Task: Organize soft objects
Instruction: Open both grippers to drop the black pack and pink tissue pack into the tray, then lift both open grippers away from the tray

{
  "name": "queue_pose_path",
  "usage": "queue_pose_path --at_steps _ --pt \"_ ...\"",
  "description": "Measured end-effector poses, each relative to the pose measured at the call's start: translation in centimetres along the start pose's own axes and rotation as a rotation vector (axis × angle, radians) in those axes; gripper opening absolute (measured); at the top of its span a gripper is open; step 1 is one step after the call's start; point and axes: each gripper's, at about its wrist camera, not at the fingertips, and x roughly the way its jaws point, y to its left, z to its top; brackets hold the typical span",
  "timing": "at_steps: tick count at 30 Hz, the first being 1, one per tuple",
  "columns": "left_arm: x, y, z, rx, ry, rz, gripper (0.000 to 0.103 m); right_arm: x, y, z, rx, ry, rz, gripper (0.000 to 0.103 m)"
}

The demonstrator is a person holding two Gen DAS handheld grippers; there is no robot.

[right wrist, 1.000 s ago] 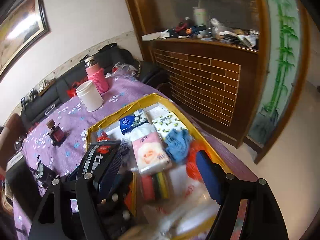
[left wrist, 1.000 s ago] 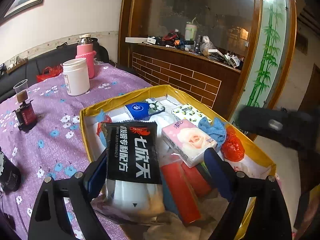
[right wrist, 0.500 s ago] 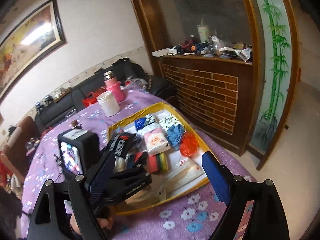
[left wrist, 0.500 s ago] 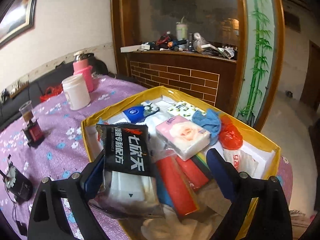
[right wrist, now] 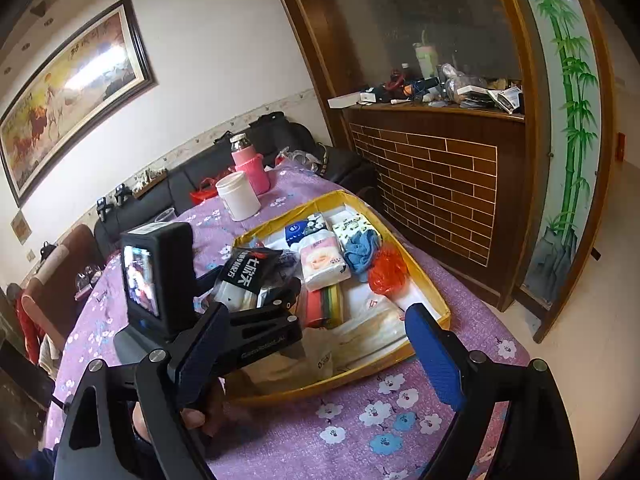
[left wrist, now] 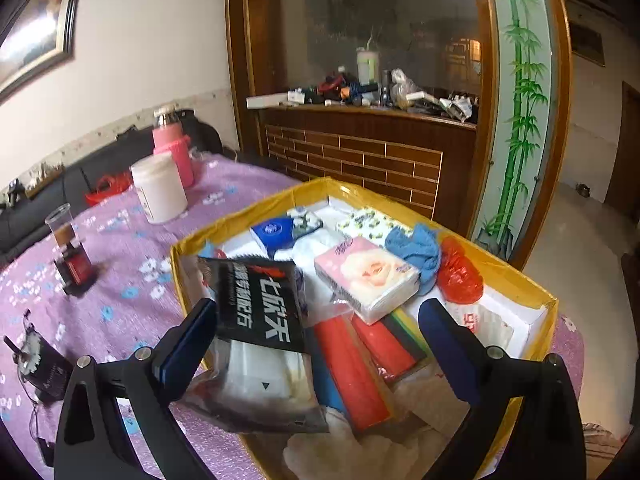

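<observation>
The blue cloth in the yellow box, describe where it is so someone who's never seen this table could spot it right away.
On the purple flowered table sits a shallow yellow box of soft goods. Along the side nearest the brick-patterned cabinet, find the crumpled blue cloth, between the pink rose tissue pack and the red plastic bag. It is the only loose fabric among wrapped packets.

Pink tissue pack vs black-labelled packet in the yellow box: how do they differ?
The pink tissue pack is a pale, opaque block with a rose print; the black-labelled packet is flat, with white lettering and a clear lower half. The tissue pack rests on the red and coloured items; the packet overhangs the yellow box rim. Both lie unheld.
</observation>
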Motion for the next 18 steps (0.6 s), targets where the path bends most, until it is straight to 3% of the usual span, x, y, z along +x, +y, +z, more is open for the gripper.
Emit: queue_pose_path --at_steps 5,11,18 --pt "-0.7 -0.1 0.2 0.005 -0.026 0.009 0.101 0.4 -0.7 -0.4 0.018 -0.025 -0.034 0.093" --pt "1.2 -0.2 -0.3 0.008 0.064 -0.025 0.102 0.2 -1.5 -0.6 0.033 -0.020 -0.047 0.093" --pt "0.5 -1.5 -0.6 0.060 0.061 -0.034 0.102 -0.2 -2.5 -1.3 0.069 -0.028 -0.041 0.094"
